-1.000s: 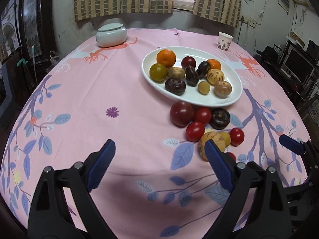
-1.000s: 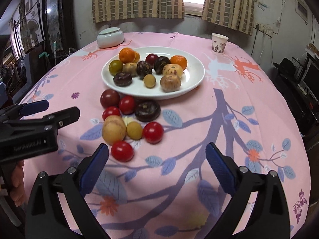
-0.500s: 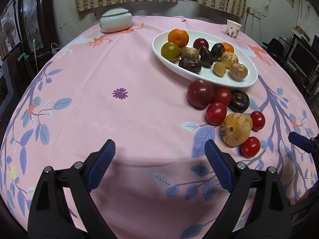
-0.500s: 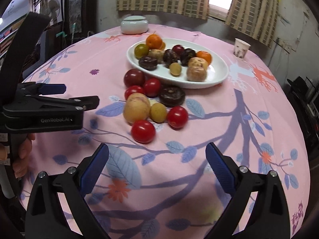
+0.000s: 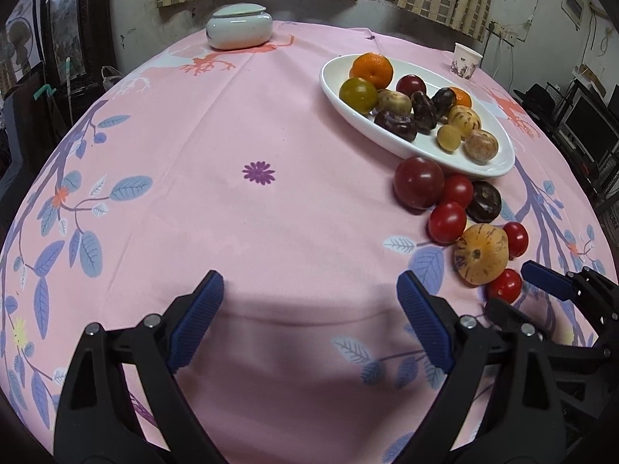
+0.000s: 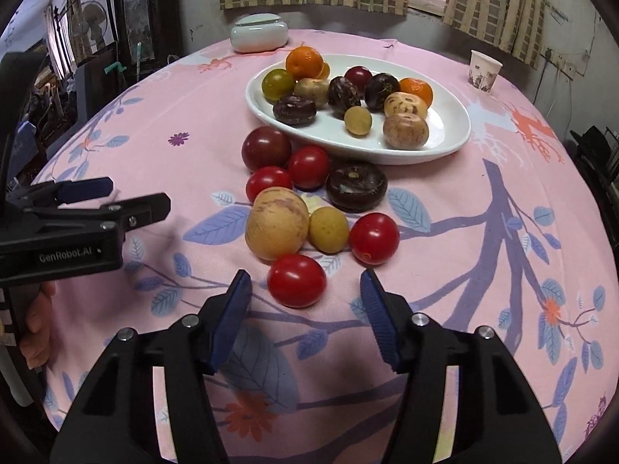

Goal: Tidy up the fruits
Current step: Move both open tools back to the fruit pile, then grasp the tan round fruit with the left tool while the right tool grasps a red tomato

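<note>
Right gripper (image 6: 305, 294) is low over the pink floral tabletop (image 6: 483, 232), and its blue-padded jaws have just been closing in: they now stand a little apart with the nearest small glossy red tomato (image 6: 296, 280) sitting right in front of the gap, not yet pinched, pads clear of its skin. That tomato is smooth, round and shiny, the front one of a loose cluster on the cloth. Just behind it sits a big tan, faintly purple-streaked round fruit (image 6: 277, 223), touching a small yellow-green fruit (image 6: 329, 229), with another red tomato (image 6: 374, 238) to the right. Further back there's a flat dark-purple fruit (image 6: 356, 186), two more red tomatoes and a larger dark-red one, all pressed up near the white oval ceramic plate (image 6: 452, 131). The plate already carries oranges, a green-yellow fruit, dark purple ones and speckled tan ones. Left gripper (image 5: 309, 309), jaws spread wide and holding nothing, hovers over bare pink cloth, well to the left of the cluster.
</note>
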{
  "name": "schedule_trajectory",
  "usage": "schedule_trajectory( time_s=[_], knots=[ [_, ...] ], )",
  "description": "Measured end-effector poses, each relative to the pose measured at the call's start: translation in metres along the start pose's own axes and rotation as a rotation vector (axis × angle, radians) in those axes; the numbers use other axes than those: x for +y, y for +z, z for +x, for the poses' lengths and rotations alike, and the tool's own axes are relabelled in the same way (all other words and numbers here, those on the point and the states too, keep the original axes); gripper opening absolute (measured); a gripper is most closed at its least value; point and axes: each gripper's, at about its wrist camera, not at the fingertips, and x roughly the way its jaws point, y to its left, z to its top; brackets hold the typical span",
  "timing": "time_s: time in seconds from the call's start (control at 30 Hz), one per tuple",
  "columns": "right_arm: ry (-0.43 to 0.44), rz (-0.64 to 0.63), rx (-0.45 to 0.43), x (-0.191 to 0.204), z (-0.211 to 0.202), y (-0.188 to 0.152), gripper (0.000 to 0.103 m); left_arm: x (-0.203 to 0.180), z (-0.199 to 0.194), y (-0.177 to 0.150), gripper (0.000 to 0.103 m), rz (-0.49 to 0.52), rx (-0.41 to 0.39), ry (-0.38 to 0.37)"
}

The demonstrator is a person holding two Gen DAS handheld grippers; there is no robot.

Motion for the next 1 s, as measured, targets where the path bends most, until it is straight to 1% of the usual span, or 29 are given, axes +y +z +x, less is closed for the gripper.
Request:
schedule_trajectory(
  time_s=[0.03, 0.07, 0.27, 0.43, 0.5, 0.67, 0.8, 0.83, 0.9, 0.97, 1.0],
  knots=[
    [0.01, 0.001, 0.01, 0.0, 0.002, 0.0, 0.035, -0.001, 0.0, 0.0, 0.092, 0.004, 0.001, 0.0],
    [0.023, 0.007, 0.01, -0.001, 0.003, 0.001, 0.032, -0.002, 0.001, -0.001, 0.092, 0.009, 0.003, -0.002],
    [0.055, 0.048, -0.011, -0.009, -0.004, -0.001, 0.032, -0.01, -0.002, -0.002, 0.093, 0.038, 0.0, -0.004],
    [0.014, 0.046, -0.027, -0.017, -0.017, -0.006, 0.032, -0.026, -0.01, 0.003, 0.093, 0.085, -0.015, -0.041],
    [0.017, 0.057, -0.038, -0.023, -0.022, -0.01, 0.032, -0.037, -0.012, 0.003, 0.093, 0.111, -0.025, -0.056],
    [0.006, 0.073, -0.054, -0.037, -0.03, -0.019, 0.032, -0.058, -0.007, 0.003, 0.092, 0.122, 0.0, -0.09],
    [0.008, 0.086, -0.064, -0.048, -0.036, -0.025, 0.032, -0.078, -0.002, 0.001, 0.092, 0.156, 0.03, -0.098],
    [0.008, 0.09, -0.066, -0.051, -0.037, -0.026, 0.032, -0.082, -0.002, 0.0, 0.092, 0.165, 0.029, -0.096],
    [0.012, 0.096, -0.069, -0.056, -0.037, -0.027, 0.032, -0.092, -0.002, -0.001, 0.092, 0.198, 0.005, -0.068],
    [0.016, 0.101, -0.071, -0.059, -0.037, -0.028, 0.032, -0.102, 0.001, 0.0, 0.085, 0.232, -0.017, -0.042],
    [0.019, 0.101, -0.072, -0.06, -0.037, -0.029, 0.032, -0.106, 0.006, 0.001, 0.08, 0.243, -0.003, -0.038]
  ],
)
